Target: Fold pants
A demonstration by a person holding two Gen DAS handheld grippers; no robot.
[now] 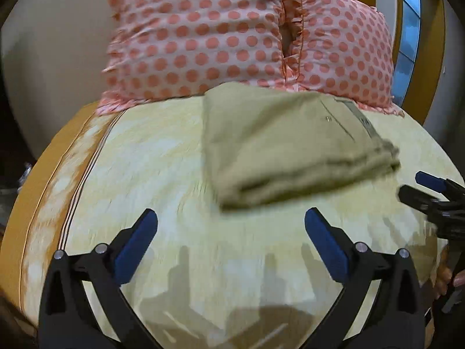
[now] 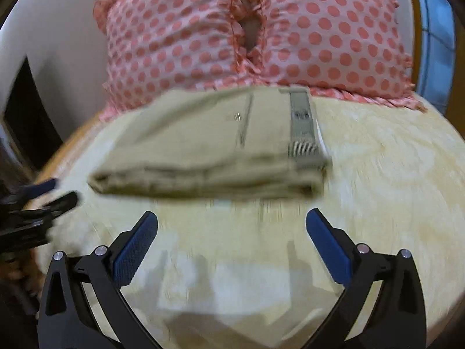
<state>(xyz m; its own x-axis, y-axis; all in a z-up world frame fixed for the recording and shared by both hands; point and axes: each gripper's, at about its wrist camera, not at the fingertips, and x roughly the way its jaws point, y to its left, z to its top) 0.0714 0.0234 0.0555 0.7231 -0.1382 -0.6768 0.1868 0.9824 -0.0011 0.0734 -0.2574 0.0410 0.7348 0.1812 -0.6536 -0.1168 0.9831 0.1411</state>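
The khaki pants (image 1: 290, 145) lie folded into a thick stack on the pale yellow bedspread (image 1: 162, 174), close to the pillows; they also show in the right wrist view (image 2: 209, 148). My left gripper (image 1: 231, 221) is open and empty, a short way in front of the stack's near edge. My right gripper (image 2: 231, 222) is open and empty, also just in front of the stack. The right gripper's fingers (image 1: 430, 192) show at the right edge of the left wrist view. The left gripper's fingers (image 2: 46, 200) show at the left edge of the right wrist view.
Two pink pillows with coral dots (image 1: 209, 37) (image 2: 334, 35) stand behind the pants against the wall. The bed's orange edge (image 1: 37, 180) runs on the left. A window with a yellow frame (image 1: 412, 35) is at the right.
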